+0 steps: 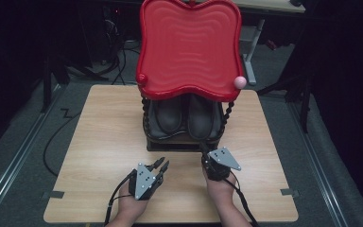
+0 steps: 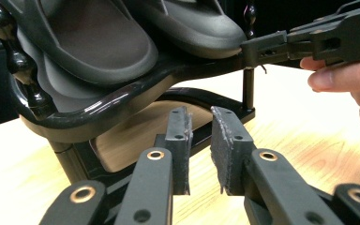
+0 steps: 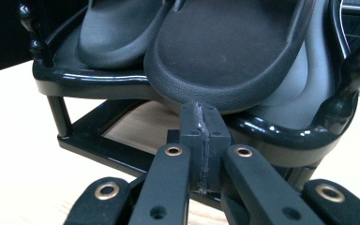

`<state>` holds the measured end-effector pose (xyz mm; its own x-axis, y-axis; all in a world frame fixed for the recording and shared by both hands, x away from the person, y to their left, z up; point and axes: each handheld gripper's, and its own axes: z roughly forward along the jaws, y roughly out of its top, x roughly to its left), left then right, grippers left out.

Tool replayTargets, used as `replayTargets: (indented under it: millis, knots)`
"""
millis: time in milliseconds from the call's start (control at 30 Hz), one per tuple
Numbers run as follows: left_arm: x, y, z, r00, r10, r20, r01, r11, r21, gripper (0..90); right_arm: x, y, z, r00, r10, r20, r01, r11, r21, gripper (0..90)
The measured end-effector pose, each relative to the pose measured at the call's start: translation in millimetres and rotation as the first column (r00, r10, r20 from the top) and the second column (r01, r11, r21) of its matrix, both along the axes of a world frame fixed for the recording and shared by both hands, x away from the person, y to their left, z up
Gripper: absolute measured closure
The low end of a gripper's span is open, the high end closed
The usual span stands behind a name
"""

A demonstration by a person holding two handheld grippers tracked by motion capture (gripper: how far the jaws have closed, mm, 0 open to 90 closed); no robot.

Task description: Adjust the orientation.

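Nearest the front edge of the light wood-grain table [image 1: 99,137], two hands come in, each holding one gripper, so two grippers in all. The left gripper [image 1: 161,165] sits just left of the middle of the front edge, its jaws a narrow gap apart with nothing between them; the left gripper view shows the padded fingers [image 2: 225,140] apart over bare wood. The right gripper [image 1: 203,152] lies just right of the middle, a grey three-cornered plate on top, its jaws pressed fully together on nothing, their tips right at the heel of the right sandal [image 3: 234,51] where it overhangs the rack's lower shelf. Beyond them, at the centre of the table toward its far edge, stands one black shoe rack [image 1: 147,127] with turned posts, and on its lower shelf lie two dark sandals side by side, the left sandal [image 1: 169,115] beside the right one, heels toward the person. Above them the rack carries one glossy red tray [image 1: 189,42] with a wavy rim and rippled floor; one small pink ball [image 1: 239,82] sits at its near right corner. Past the table's far edge the room is dark: grey floor, cables, and the legs of another desk. No writing or label can be read anywhere.
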<state>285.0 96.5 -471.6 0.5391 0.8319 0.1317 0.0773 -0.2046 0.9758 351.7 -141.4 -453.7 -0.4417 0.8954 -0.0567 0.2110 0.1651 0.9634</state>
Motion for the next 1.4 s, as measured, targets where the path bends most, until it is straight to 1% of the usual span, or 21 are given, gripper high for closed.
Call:
replayTargets:
  millis: [200, 400, 700, 900, 967, 1067, 1100, 1133, 1200, 1267, 1333, 1400]
  knots:
    - [0.2, 0.0, -1.2, 1.0, -0.003, -0.006, 0.003, 1.0, 0.003, 76.7, 8.8, 1.6, 8.0, 0.9999, -0.012, 0.012, 0.012, 1.0, 0.003, 89.5]
    - [-0.1, -1.4, -2.3, 0.9999, -0.009, -0.01, 0.009, 1.0, 0.004, 76.3, 20.3, 8.1, 15.3, 0.9997, -0.019, 0.017, 0.02, 1.0, -0.009, 89.5]
    - [-1.0, -0.2, -2.3, 0.9999, -0.008, -0.008, 0.008, 1.0, 0.003, 76.2, 33.2, 15.3, 14.4, 0.9994, -0.031, 0.012, 0.032, 0.999, -0.028, 89.5]
    - [-1.8, 0.0, -2.0, 1.0, -0.005, -0.003, 0.005, 1.0, 0.004, 75.9, 37.4, 15.9, 13.2, 0.9995, -0.032, 0.005, 0.032, 0.999, -0.029, 89.5]
    - [-1.7, 0.2, -2.0, 1.0, -0.004, -0.001, 0.004, 1.0, 0.004, 75.7, 37.2, 15.4, 14.2, 0.9995, -0.032, 0.003, 0.032, 0.999, -0.039, 89.4]
    - [-0.6, 1.2, -1.8, 1.0, 0.003, 0.004, -0.003, 1.0, 0.002, 75.6, 35.1, 11.0, 17.9, 0.9989, -0.045, 0.013, 0.045, 0.999, -0.026, 89.4]
    - [0.3, 1.6, -1.5, 0.9999, 0.009, 0.007, -0.009, 0.9999, 0.003, 75.6, 34.8, 8.4, 19.9, 0.9985, -0.05, 0.024, 0.051, 0.998, -0.028, 89.4]
    - [3.6, 1.8, 0.1, 0.9995, 0.03, 0.012, -0.03, 0.9995, 0.002, 76.2, 34.9, 6.3, 21.4, 0.9981, -0.055, 0.03, 0.056, 0.998, -0.029, 89.4]
    - [8.9, 2.0, 2.2, 0.998, 0.058, 0.023, -0.058, 0.9983, 0.0, 81.6, 37.6, -1.0, 24.4, 0.9967, -0.077, 0.027, 0.078, 0.997, -0.03, 89.4]
    - [19.1, 1.7, 4.6, 0.994, 0.101, 0.04, -0.101, 0.9949, 0.001, 84.4, 39.6, -5.2, 24.8, 0.9956, -0.091, 0.025, 0.092, 0.995, -0.037, 89.5]
    - [28.9, 0.4, 6.9, 0.9915, 0.122, 0.046, -0.123, 0.9924, 0.009, 87.0, 41.8, -9.0, 24.9, 0.9952, -0.095, 0.022, 0.096, 0.995, -0.038, 89.5]
    - [40.8, -2.3, 11.0, 0.9872, 0.15, 0.054, -0.151, 0.9885, 0.012, 88.2, 43.1, -10.7, 24.9, 0.9951, -0.097, 0.022, 0.098, 0.995, -0.036, 89.5]
